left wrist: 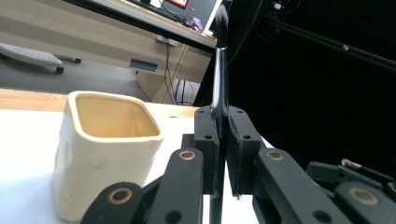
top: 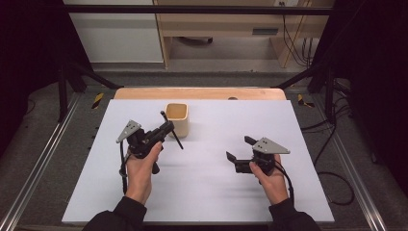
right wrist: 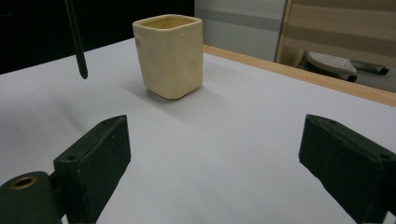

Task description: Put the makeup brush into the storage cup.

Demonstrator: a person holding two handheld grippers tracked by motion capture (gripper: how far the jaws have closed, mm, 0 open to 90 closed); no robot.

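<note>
Pinching a thin brush (left wrist: 219, 70) mid-handle just right of the cup (top: 177, 119), left gripper (top: 168, 127) holds firm; brush looks light, stiff, likely slick; right gripper (top: 238, 150) gapes wide, well apart.

The cup (top: 177, 119) stands on the far middle of the desk (top: 207, 192). The brush (top: 172, 130) is just left of it, in the left tool (top: 166, 129). The right tool (top: 239, 150) is near and right, well apart.

No legible text, labels, brands or numbers anywhere. Monitor (left wrist: 189, 3) in the left gripper view has a red patch, too blurred to read.
</note>
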